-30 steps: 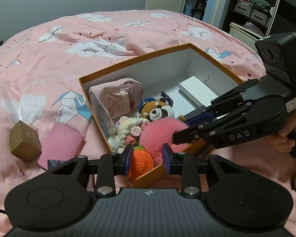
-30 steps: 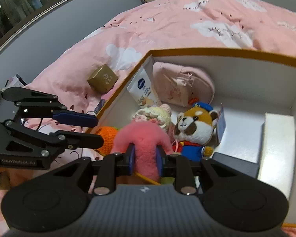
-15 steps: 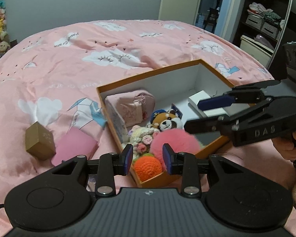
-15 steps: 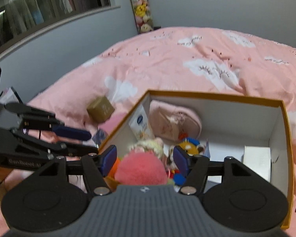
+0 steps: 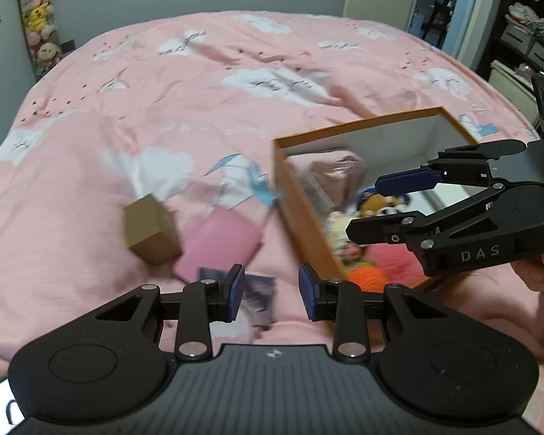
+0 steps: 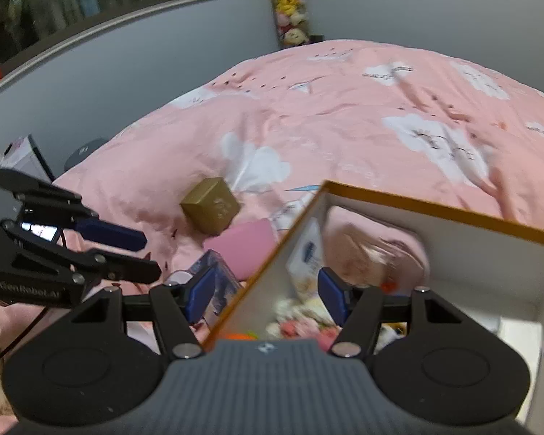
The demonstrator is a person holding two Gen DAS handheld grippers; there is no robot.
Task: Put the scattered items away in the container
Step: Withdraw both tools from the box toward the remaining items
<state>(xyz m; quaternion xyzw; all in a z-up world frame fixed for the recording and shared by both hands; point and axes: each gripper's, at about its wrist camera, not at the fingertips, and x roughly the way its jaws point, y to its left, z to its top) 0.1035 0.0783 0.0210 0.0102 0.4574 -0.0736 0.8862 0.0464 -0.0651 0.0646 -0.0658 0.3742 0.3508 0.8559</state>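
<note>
Spread across nearly the whole frame: bed (image 5: 199, 83) under pink cloud-print cover. Right of centre, orange-rimmed box (image 5: 301, 210) with plush toys blurred inside. Left of it on the cover, gold cube (image 5: 150, 230), pink pouch (image 5: 221, 246), small dark printed box (image 5: 257, 290), all outside the box. Left hand-held gripper (image 5: 270, 291) part-spread, empty; right hand-held gripper (image 6: 264, 295) spread wide, empty, straddling the box's near corner.

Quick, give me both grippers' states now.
Left gripper: open, holding nothing.
Right gripper: open, holding nothing.
</note>
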